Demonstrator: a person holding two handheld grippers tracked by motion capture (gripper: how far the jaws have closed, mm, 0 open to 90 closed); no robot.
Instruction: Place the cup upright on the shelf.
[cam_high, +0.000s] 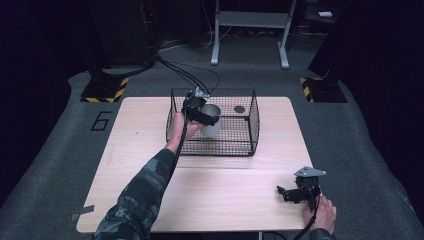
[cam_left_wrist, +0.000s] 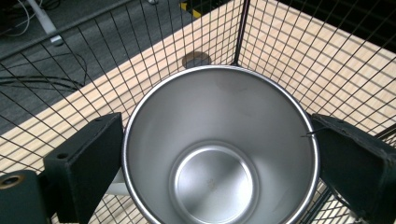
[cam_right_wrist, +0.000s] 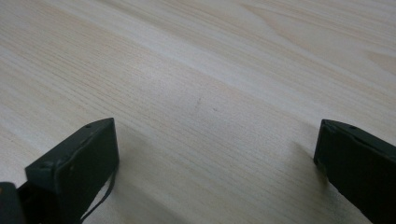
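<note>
1. Overhead, a light wooden table (cam_high: 150, 150) carries a black wire basket (cam_high: 250, 125) near the middle of its far edge.
2. The left gripper (cam_high: 207, 118) reaches over the basket's left wall, at the end of an arm in a camouflage sleeve (cam_high: 140, 195).
3. Its jaws clamp a metal cup (cam_high: 212, 127) from both sides, the cup sitting inside the left half of the basket.
4. From the left gripper view, the cup (cam_left_wrist: 219, 154) is open toward the camera, its shiny inside and round bottom visible, with one black jaw pressed on each side of the rim.
5. Whether the cup rests on the basket floor or hangs just above it cannot be told.
6. A small dark round disc (cam_high: 239, 109) lies in the basket's far right part, apart from the cup.
7. The right gripper (cam_high: 286, 192) sits low over the table near its near right corner, held by a hand (cam_high: 320, 212).
8. Its jaws stand wide apart with bare wood (cam_right_wrist: 210, 93) between them.
</note>
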